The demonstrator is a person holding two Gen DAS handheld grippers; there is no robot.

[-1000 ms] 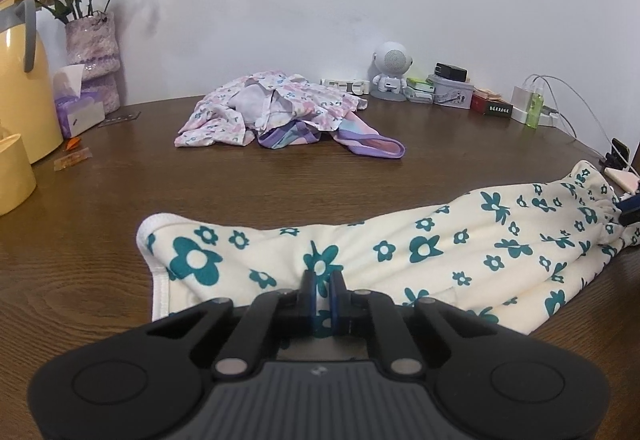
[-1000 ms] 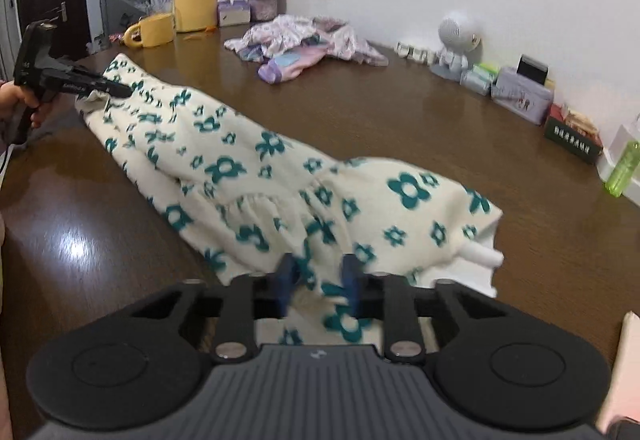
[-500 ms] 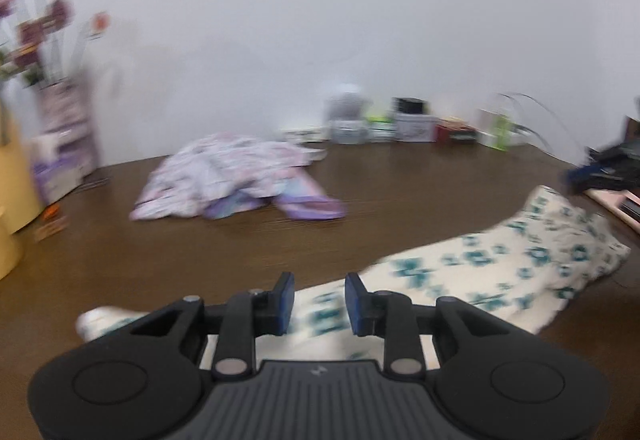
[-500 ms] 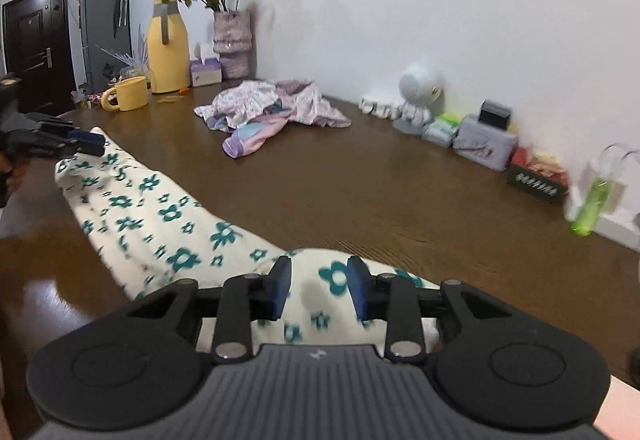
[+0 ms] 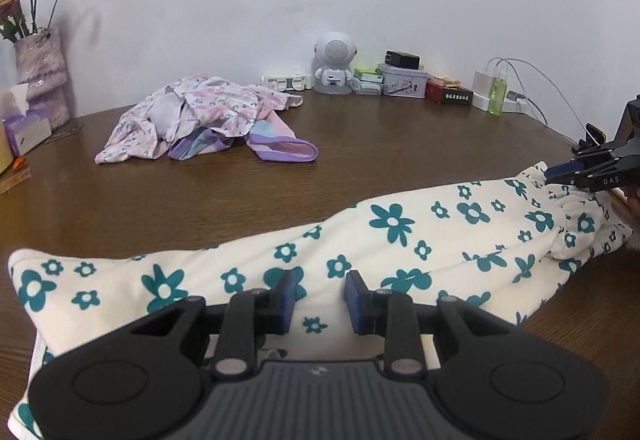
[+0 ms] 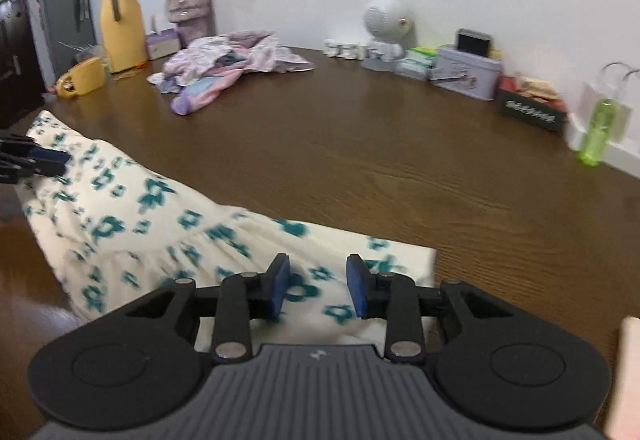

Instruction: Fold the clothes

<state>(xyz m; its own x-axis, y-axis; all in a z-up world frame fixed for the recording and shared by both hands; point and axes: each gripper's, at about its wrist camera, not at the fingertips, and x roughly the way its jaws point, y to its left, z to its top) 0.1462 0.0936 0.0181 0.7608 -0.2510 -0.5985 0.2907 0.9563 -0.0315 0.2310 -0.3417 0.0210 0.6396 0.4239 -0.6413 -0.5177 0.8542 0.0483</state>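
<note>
A cream garment with teal flowers (image 5: 400, 240) lies stretched out long across the brown table (image 5: 360, 167). My left gripper (image 5: 320, 280) hovers over its left end, open, with the blue pads apart and no cloth pinched. My right gripper (image 6: 318, 268) stands open over the other end of the same garment (image 6: 132, 224), near its folded corner. Each gripper also shows in the other's view: the right gripper (image 5: 576, 171) at the far right, the left gripper (image 6: 40, 159) at the far left. A pile of pink and purple clothes (image 5: 200, 119) lies further back.
Along the wall stand a white robot-shaped speaker (image 5: 335, 63), a tin (image 5: 402, 79), small boxes, a green bottle (image 5: 496, 91) and a charger with cables. At the left are a vase with flowers (image 5: 40, 75), a tissue box (image 5: 24, 127), a yellow jug (image 6: 120, 31) and a mug (image 6: 82, 77).
Both grippers were shut on the flowered garment a second ago; they have let go and opened. The garment now rests on the table, and both grippers have drawn back a little.
</note>
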